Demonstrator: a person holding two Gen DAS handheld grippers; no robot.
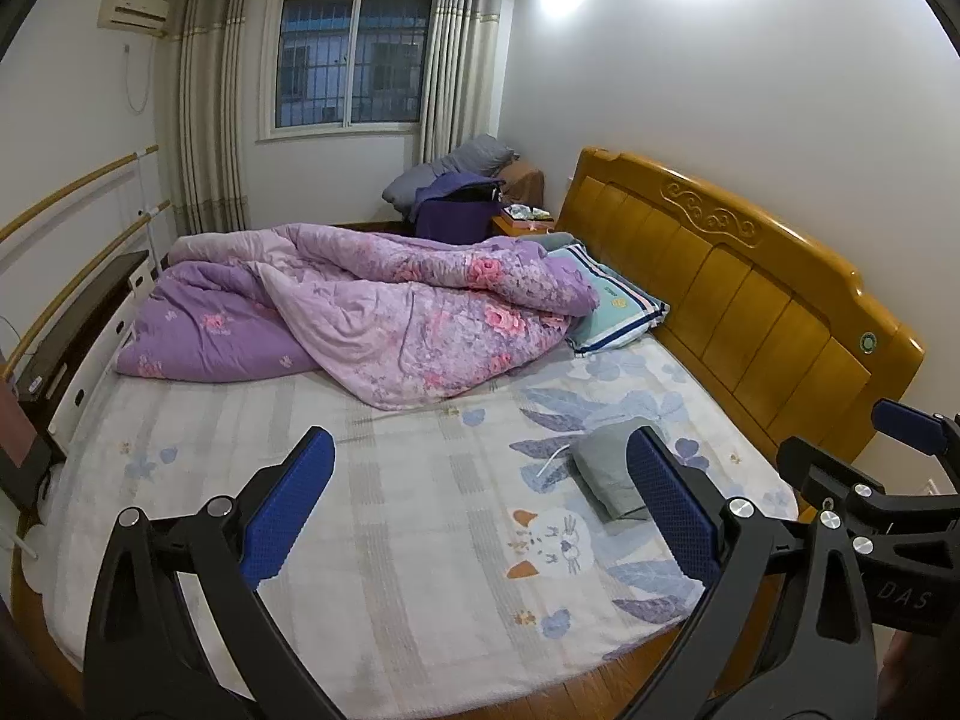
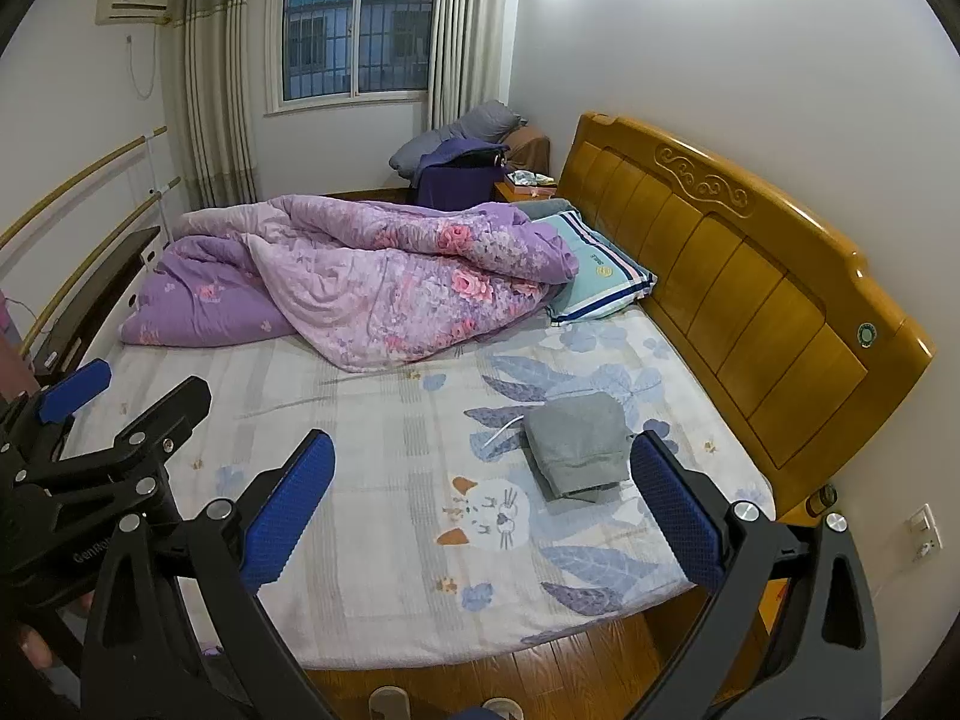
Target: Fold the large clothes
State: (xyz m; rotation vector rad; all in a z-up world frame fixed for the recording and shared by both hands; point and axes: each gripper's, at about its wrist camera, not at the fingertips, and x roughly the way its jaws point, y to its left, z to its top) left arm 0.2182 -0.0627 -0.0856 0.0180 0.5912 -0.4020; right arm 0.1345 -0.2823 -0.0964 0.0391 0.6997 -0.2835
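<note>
Here we stand at the side of the bed [image 2: 372,540] with both tools spread wide and holding nothing: the left gripper [image 1: 480,504] and the right gripper [image 2: 483,507] each hover above the sheet with their blue pads well apart. The grey garment [image 2: 579,450] lies already folded into a compact bundle at about two o'clock from the right gripper, near the headboard [image 2: 750,276], with a white cord [image 2: 501,427] just beside it. We judge it to be soft, light knit cloth that will sag and slide open if lifted by one layer only. So we would pinch through all the layers at two corners of one edge, one gripper on each. The purple quilt [image 2: 372,276] is heaped at twelve o'clock, well apart.
</note>
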